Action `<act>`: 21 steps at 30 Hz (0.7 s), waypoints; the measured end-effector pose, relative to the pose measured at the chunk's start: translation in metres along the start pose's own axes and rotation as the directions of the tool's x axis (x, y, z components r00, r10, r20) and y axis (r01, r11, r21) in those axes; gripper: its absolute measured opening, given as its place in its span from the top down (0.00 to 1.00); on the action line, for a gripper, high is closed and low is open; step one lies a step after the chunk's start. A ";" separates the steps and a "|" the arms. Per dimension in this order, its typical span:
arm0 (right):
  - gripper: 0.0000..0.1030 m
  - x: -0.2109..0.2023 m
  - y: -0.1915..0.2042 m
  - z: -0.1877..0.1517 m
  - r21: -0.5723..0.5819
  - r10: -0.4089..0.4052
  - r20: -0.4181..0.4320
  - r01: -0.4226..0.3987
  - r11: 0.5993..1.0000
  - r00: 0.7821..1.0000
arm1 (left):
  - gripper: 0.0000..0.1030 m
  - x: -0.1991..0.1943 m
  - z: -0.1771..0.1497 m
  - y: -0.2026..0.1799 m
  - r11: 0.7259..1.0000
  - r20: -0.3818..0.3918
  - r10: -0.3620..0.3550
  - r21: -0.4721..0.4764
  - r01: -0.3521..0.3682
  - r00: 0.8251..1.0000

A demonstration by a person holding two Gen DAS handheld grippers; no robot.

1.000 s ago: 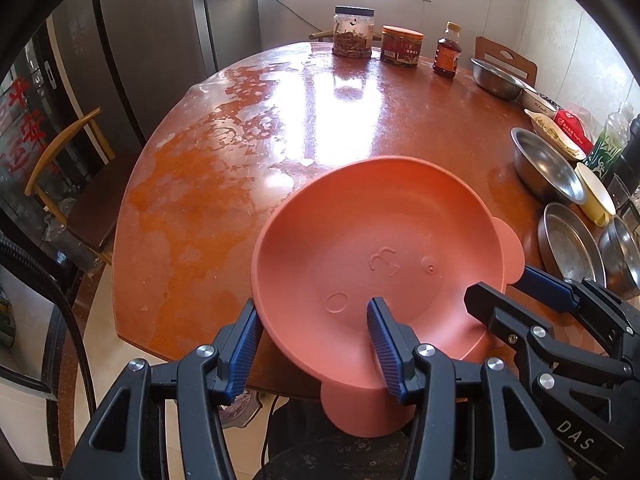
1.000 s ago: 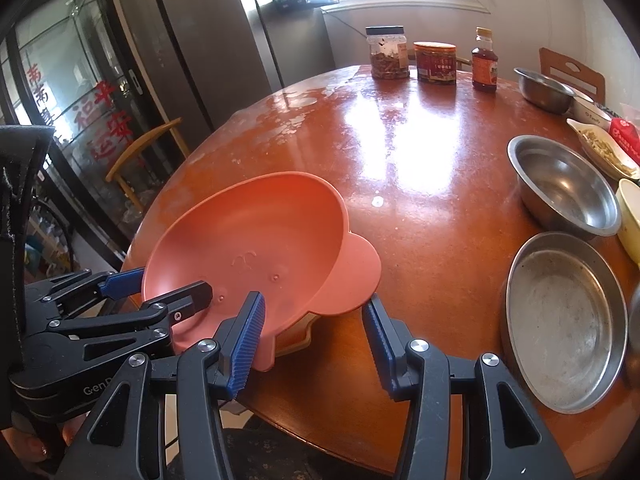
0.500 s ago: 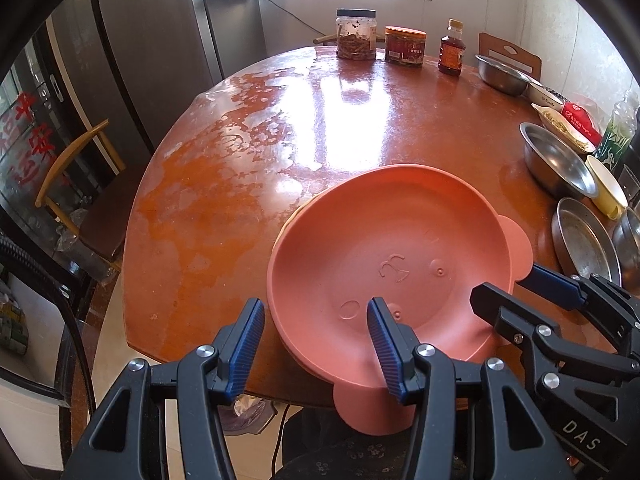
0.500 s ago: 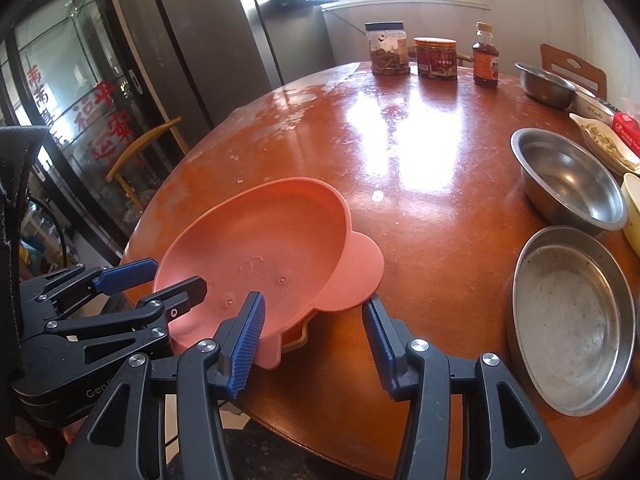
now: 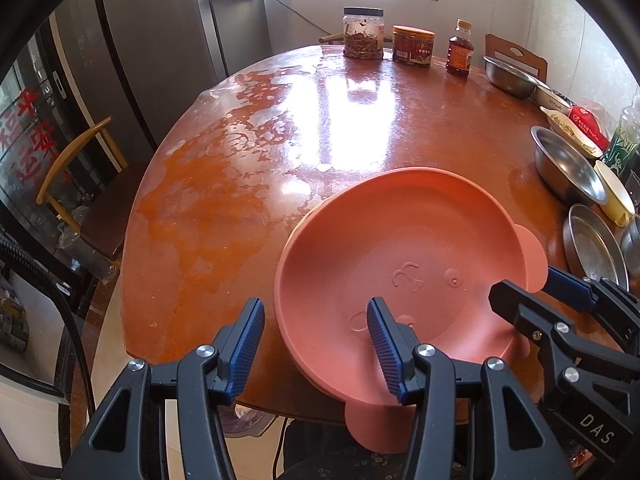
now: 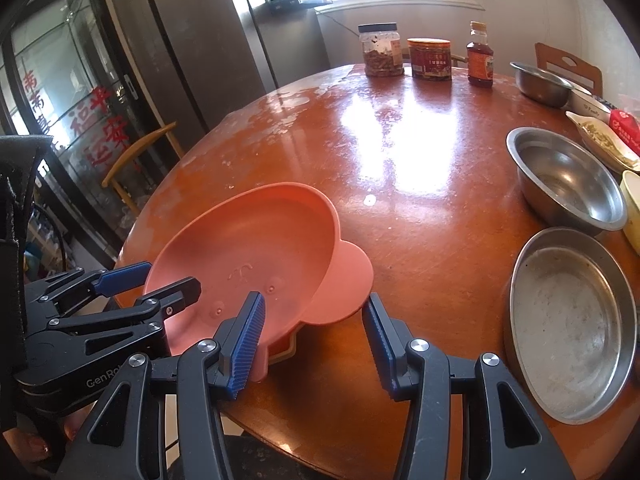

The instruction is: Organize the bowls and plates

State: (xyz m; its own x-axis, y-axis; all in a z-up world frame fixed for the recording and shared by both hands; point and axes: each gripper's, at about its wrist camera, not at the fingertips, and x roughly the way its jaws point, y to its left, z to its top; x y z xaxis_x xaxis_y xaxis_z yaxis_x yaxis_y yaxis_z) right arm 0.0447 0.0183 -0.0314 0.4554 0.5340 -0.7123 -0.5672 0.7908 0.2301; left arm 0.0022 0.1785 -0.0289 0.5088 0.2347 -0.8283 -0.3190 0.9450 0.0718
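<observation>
A pink bear-face bowl with ear tabs (image 5: 404, 256) sits near the table's front edge, on top of another dish whose pale rim shows beneath it (image 6: 286, 350). My left gripper (image 5: 316, 344) is open, its jaws straddling the bowl's near-left rim. My right gripper (image 6: 312, 344) is open around the bowl's right ear tab (image 6: 346, 288). In the left wrist view the right gripper (image 5: 540, 292) shows at the bowl's right side. In the right wrist view the left gripper (image 6: 148, 280) shows at the bowl's left side.
The round wooden table (image 5: 280, 152) carries a steel pan (image 6: 572, 332), a steel bowl (image 6: 564, 180) and a yellow bowl (image 5: 616, 196) on the right. Jars and a bottle (image 5: 460, 54) stand at the back. A wooden chair (image 5: 76, 184) stands left of the table.
The bowl has come down and levelled, now resting lower near the table edge. Both grippers have stayed at its rims with jaws open.
</observation>
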 end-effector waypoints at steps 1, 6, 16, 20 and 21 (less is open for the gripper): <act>0.49 0.001 -0.001 0.000 0.004 -0.002 -0.001 0.002 1.000 1.000 | 0.48 0.001 0.000 0.001 1.000 -0.002 0.002 -0.004 -0.002 1.000; 0.49 0.002 -0.004 0.001 0.021 -0.004 0.003 0.004 1.000 1.000 | 0.48 0.005 0.000 0.008 1.000 -0.008 0.003 -0.024 -0.003 1.000; 0.47 -0.008 -0.006 0.003 0.052 -0.014 0.036 0.012 0.999 0.999 | 0.48 -0.007 0.005 0.016 0.998 0.038 -0.024 -0.053 0.026 0.999; 0.41 -0.014 -0.011 0.005 0.078 -0.007 0.048 0.003 0.997 0.999 | 0.48 -0.015 0.006 0.017 0.997 0.058 -0.030 -0.064 0.034 0.998; 0.40 -0.017 -0.011 0.005 0.079 -0.011 0.056 0.007 0.997 0.998 | 0.48 -0.016 0.006 0.017 0.997 0.062 -0.028 -0.065 0.032 0.998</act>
State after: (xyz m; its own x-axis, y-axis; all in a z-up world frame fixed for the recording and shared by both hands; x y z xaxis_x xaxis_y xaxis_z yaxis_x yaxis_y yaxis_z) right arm 0.0471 0.0018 -0.0186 0.4991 0.5411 -0.6768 -0.5082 0.8154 0.2771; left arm -0.0067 0.1916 -0.0108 0.5661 0.2214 -0.7941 -0.3539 0.9352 0.0084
